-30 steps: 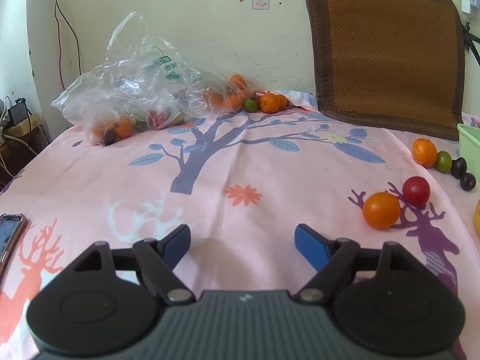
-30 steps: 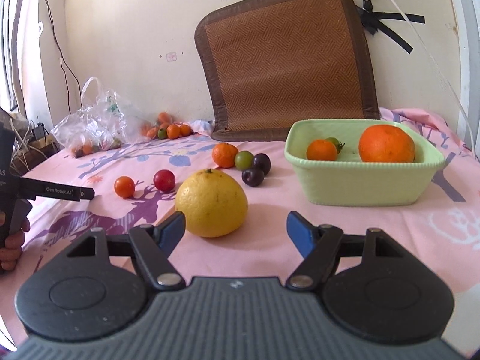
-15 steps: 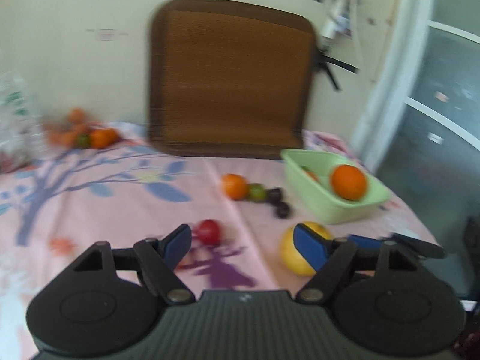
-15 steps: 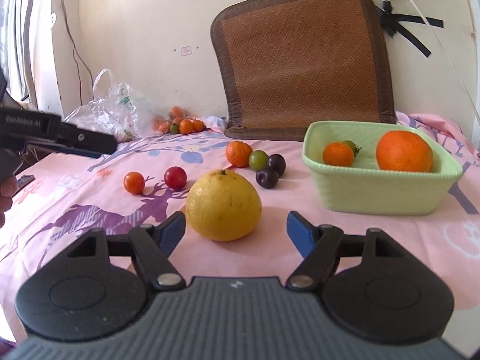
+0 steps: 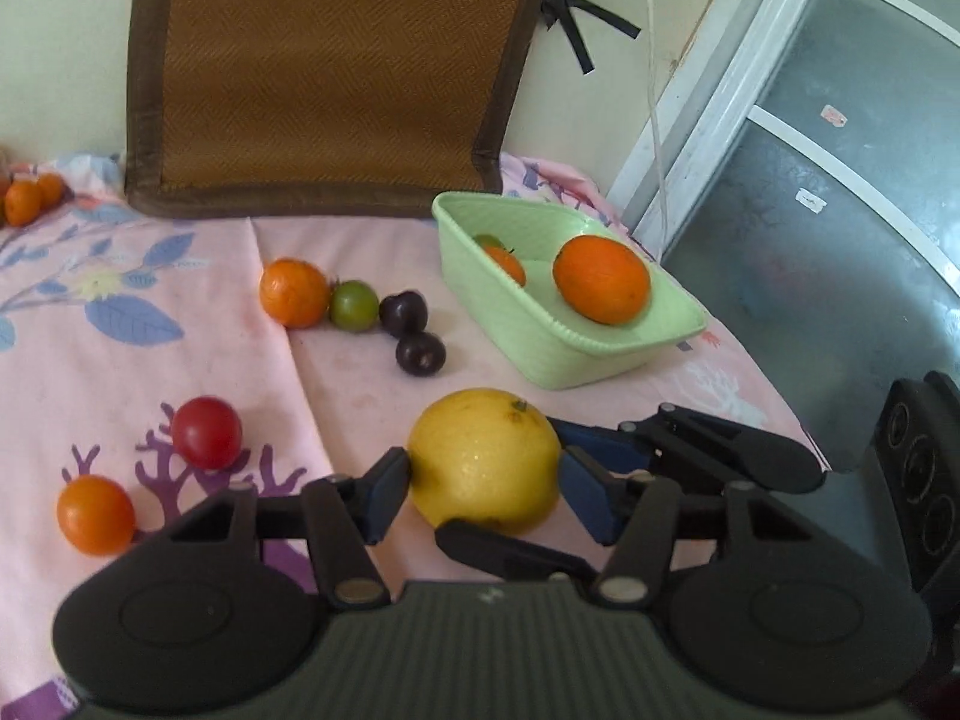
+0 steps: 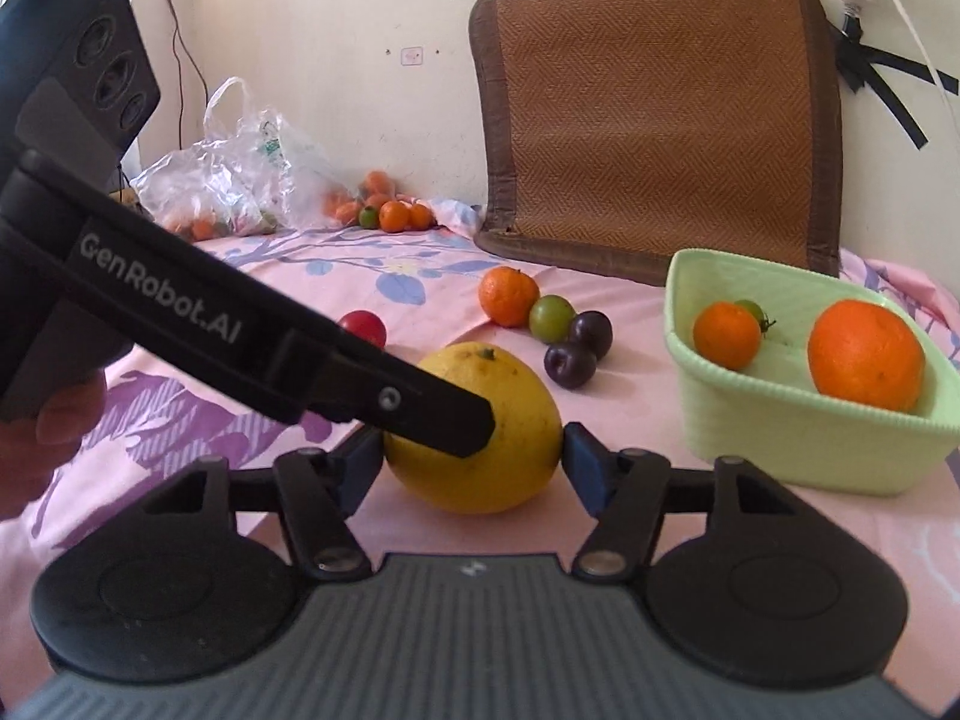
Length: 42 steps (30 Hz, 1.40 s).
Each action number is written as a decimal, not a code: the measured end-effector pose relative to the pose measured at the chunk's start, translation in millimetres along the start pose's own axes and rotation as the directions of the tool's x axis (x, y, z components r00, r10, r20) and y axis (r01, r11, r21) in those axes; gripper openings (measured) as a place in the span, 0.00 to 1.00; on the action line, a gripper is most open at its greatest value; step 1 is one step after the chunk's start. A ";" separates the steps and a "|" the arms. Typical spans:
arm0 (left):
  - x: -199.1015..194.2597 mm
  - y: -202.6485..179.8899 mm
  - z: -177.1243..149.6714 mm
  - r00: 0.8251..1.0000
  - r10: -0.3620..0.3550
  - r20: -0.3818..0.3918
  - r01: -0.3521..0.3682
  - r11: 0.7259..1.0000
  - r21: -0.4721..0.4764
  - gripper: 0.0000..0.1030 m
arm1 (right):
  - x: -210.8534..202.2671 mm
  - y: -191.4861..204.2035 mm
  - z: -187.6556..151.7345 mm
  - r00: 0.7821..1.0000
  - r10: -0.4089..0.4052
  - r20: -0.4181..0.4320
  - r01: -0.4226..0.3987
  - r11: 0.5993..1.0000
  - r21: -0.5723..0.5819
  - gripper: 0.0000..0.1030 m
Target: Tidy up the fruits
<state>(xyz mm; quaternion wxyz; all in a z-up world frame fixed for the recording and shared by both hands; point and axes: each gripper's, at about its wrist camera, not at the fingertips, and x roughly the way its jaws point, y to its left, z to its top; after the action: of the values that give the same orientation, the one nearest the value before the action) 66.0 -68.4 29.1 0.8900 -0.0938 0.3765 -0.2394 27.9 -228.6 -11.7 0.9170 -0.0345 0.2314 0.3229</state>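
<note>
A large yellow citrus (image 5: 485, 457) (image 6: 480, 429) sits on the pink cloth. Both grippers surround it. My left gripper (image 5: 483, 495) has its blue pads at the fruit's two sides, jaws wide. My right gripper (image 6: 474, 459) likewise has its pads against the fruit's sides; it also shows in the left wrist view (image 5: 606, 450). The green basket (image 5: 534, 336) (image 6: 798, 450) holds a big orange (image 5: 602, 278) (image 6: 866, 354), a small orange (image 6: 726, 336) and a green fruit.
On the cloth lie an orange (image 5: 294, 292), a green fruit (image 5: 354, 314), two dark plums (image 5: 420, 354), a red tomato (image 5: 207, 432) and a small orange (image 5: 95, 515). A plastic bag (image 6: 240, 180) with fruit and a woven mat (image 6: 660, 120) stand at the wall.
My left gripper swung right from the bag side to the yellow citrus. My right gripper moved forward so the citrus sits between its pads.
</note>
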 end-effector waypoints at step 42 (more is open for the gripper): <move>-116.2 68.5 -24.2 0.864 0.438 0.248 -0.403 0.897 -0.180 0.54 | -49.5 -50.1 1.3 0.900 -0.345 0.266 0.265 0.918 0.294 0.49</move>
<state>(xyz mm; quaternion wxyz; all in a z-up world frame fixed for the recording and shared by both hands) 3.1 49.1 61.1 0.9577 -0.0966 0.2709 0.0000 25.0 -296.3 7.2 0.9782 0.0971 0.1138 0.1437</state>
